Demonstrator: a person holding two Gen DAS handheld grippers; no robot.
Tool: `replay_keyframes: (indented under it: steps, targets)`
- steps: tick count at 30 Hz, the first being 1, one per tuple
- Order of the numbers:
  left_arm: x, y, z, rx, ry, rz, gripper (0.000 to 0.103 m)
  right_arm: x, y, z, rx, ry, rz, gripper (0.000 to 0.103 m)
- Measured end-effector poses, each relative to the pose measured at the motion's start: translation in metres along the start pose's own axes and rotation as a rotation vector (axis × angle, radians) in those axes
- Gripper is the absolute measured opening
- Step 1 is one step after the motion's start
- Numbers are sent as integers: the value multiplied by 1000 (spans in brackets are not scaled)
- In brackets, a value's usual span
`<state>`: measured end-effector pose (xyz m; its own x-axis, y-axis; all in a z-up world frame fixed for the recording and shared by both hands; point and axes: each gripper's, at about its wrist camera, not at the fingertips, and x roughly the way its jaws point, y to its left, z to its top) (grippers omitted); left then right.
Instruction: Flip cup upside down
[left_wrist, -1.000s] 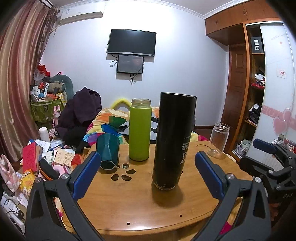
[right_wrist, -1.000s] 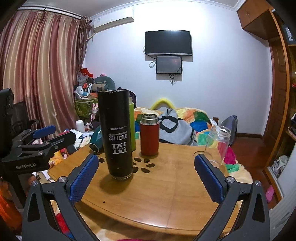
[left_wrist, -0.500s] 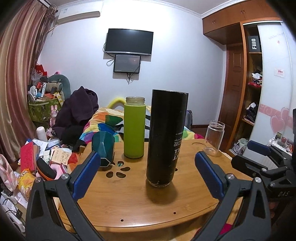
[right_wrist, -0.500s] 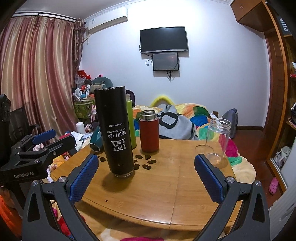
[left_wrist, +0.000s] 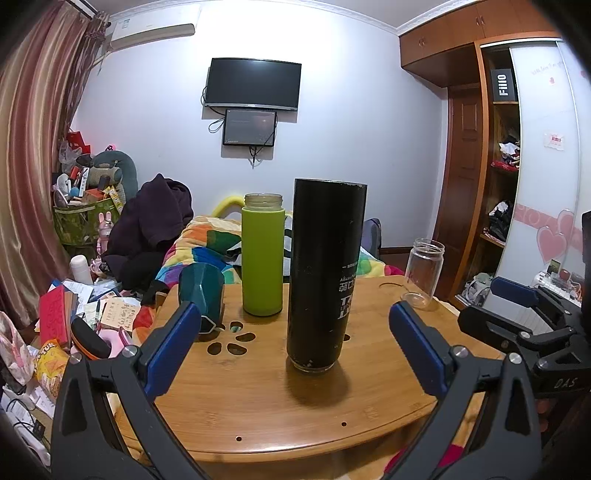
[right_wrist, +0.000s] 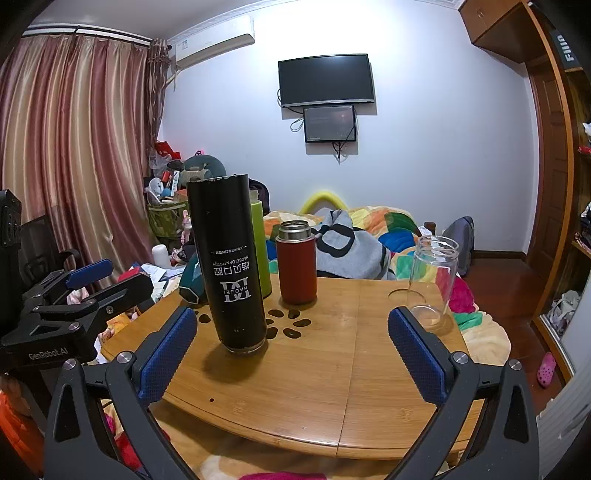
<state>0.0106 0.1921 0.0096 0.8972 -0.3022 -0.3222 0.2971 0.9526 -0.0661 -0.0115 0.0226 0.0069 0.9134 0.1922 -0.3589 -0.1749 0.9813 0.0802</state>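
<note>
A tall black cup (left_wrist: 325, 273) stands upside down on the wooden table (left_wrist: 280, 402), its white lettering inverted; it also shows in the right wrist view (right_wrist: 231, 266). My left gripper (left_wrist: 295, 347) is open and empty, its blue pads wide apart on either side of the black cup, short of it. My right gripper (right_wrist: 291, 354) is open and empty, near the table's front edge, with the black cup ahead to its left. Each gripper shows at the edge of the other's view.
A green bottle (left_wrist: 263, 254), a dark teal faceted cup (left_wrist: 201, 295), a red flask (right_wrist: 296, 261) and a clear glass jar (right_wrist: 433, 282) stand on the table. Clutter lies on the floor at left (left_wrist: 74, 314); a bed with a colourful blanket (right_wrist: 369, 236) lies behind.
Both grippers have drawn back slightly from the table and shifted a little. The black cup stands where it was. Both grippers stay open.
</note>
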Motion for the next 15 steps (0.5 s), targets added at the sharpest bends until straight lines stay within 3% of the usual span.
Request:
replay_keyframes:
  steps: [15]
  targets:
    - [-5, -4, 4, 6, -24, -20, 103, -2, -2, 2, 8, -6, -3, 103]
